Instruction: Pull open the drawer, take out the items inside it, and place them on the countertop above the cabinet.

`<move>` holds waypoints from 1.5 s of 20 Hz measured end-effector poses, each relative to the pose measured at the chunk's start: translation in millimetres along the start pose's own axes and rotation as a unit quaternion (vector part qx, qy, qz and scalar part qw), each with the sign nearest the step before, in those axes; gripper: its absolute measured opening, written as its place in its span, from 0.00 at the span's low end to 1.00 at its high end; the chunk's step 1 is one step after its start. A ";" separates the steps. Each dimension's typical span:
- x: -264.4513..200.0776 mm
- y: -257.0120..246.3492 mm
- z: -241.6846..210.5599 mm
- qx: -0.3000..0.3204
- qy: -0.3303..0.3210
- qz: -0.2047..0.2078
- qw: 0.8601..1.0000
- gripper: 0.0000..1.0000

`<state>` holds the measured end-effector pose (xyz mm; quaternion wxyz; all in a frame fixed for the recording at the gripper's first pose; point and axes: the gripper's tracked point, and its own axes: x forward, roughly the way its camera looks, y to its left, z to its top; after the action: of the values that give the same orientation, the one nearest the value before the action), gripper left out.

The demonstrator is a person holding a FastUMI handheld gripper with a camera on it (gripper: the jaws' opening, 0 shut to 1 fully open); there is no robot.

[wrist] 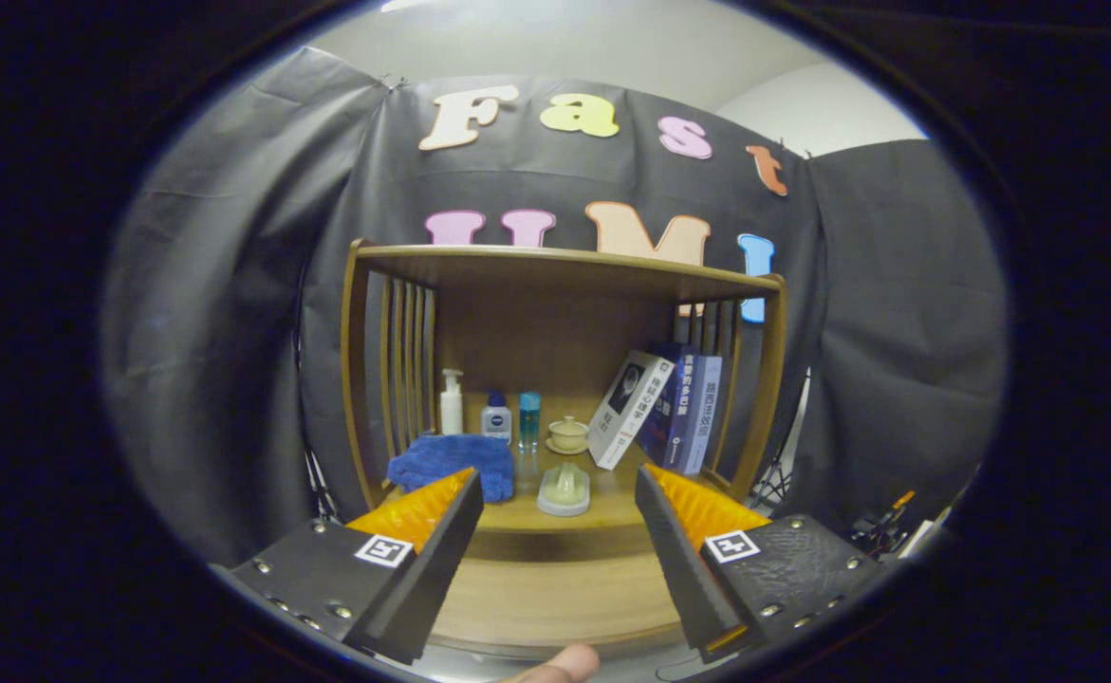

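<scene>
Wooden cabinet stands ahead; the claw gapes wide, gripping nothing. Beyond its fingers, a pale lidded dish sits on the tabletop, a blue cloth half hidden beside it. Drawer front partly cut off

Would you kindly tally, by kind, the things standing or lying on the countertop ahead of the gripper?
Bottles: 3 (pump bottle, dark-capped bottle, teal bottle)
Books: 3, leaning together
Lidded cups: 2 (far cup on its saucer, near cup)
Cloths: 1, blue cloth
Total: 9
The gripper is open, holding nothing.
</scene>
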<state>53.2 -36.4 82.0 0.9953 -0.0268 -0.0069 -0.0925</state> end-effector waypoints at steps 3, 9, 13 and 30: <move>-18.3 -6.0 -14.3 -0.004 -0.003 -0.001 1.000 0.96; -45.2 -13.6 -76.0 -0.004 0.023 0.016 1.000 0.96; -47.2 -24.6 -110.8 -0.006 0.040 0.007 0.999 0.97; -32.5 -30.7 -271.2 0.016 0.131 0.028 0.991 0.97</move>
<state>17.9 -75.3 -187.8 0.9902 0.0012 0.1227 -0.0672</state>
